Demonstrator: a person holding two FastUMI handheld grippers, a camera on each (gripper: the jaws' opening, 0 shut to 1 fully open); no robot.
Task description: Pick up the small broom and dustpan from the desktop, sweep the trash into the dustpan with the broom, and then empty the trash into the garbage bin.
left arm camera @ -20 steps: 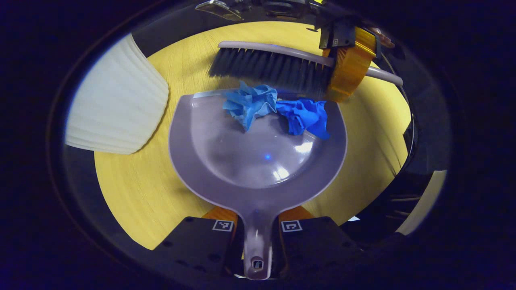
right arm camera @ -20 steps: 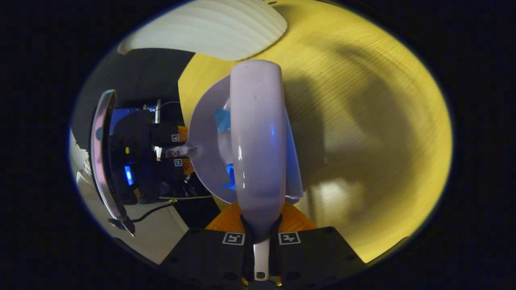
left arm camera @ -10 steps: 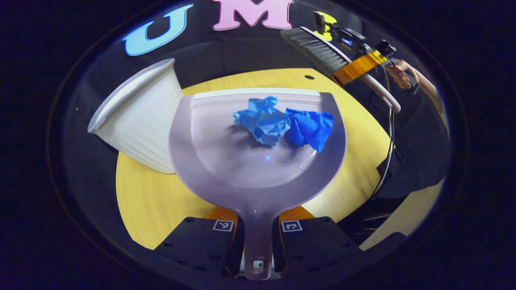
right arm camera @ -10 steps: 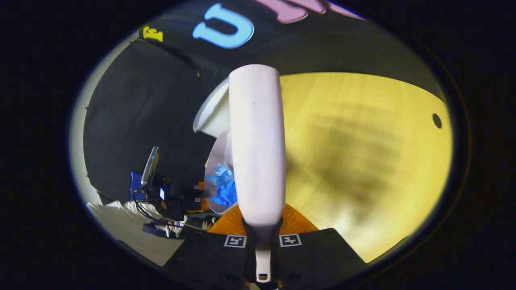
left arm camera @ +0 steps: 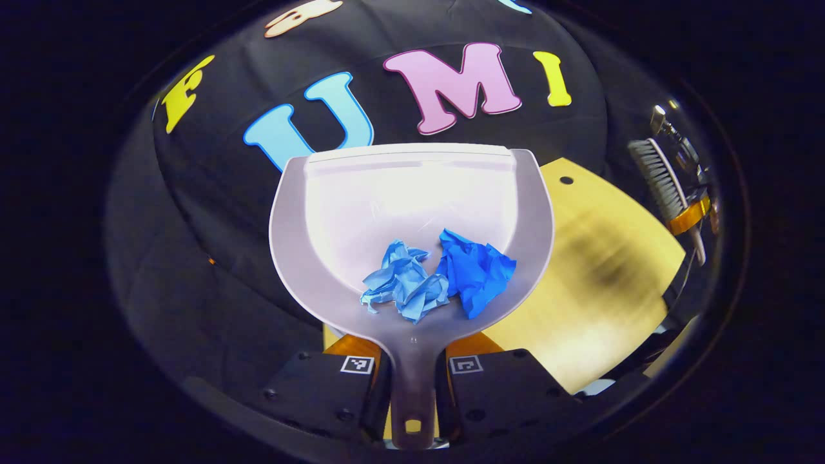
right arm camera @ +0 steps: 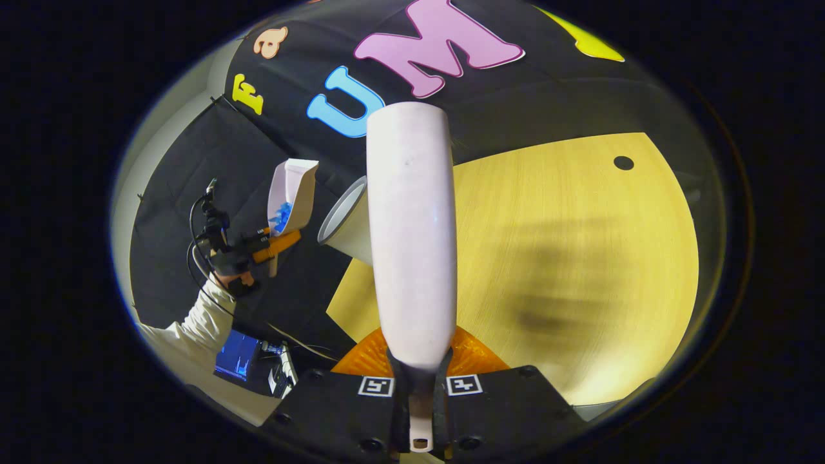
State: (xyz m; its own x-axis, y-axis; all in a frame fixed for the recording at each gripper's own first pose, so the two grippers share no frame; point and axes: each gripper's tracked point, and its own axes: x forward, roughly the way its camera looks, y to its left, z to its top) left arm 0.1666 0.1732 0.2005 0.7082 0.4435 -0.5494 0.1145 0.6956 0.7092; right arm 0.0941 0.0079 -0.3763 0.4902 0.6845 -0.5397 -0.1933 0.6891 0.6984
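My left gripper point(left arm camera: 412, 381) is shut on the handle of the pale lilac dustpan point(left arm camera: 361, 212), which hangs in the air with its front lip tipped upward. Two crumpled blue paper wads point(left arm camera: 438, 277) lie at the pan's back, near the handle. My right gripper point(right arm camera: 419, 386) is shut on the broom's handle; the broom's smooth back point(right arm camera: 412, 225) points forward over the yellow table point(right arm camera: 567, 258). In the right gripper view, the raised dustpan point(right arm camera: 293, 187) shows at the left, just above and left of the white bin point(right arm camera: 345, 222). The broom's bristles point(left arm camera: 656, 177) appear far right in the left gripper view.
The white bin stands at the table's left edge, its mouth tilted toward the dustpan. A small dark hole point(right arm camera: 623, 162) marks the table's far corner. A person's white sleeve point(right arm camera: 206, 322) and a lit screen point(right arm camera: 238, 354) are at lower left, off the table.
The dustpan rose off the table and tipped back, so the blue wads slid from its lip toward the handle. The broom pulled away to the right and lifted.
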